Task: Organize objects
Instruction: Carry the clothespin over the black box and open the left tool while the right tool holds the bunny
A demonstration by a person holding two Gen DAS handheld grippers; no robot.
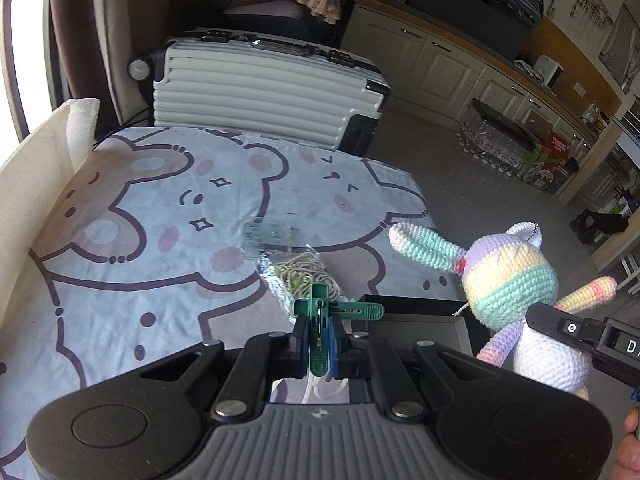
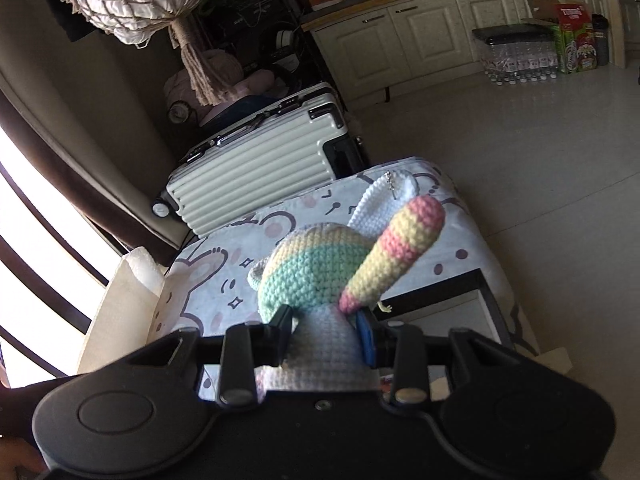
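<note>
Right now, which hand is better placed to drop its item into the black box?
Probably the left: its tongs, shut on the green clothespin, sit at the black box rim; the right's crochet bunny hangs beside it.

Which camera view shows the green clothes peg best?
The left wrist view. There the green clothes peg sits pinched in the left gripper, seen whole against the cartoon cloth. The right wrist view does not show it; the crochet bunny in the right gripper fills the middle.
</note>
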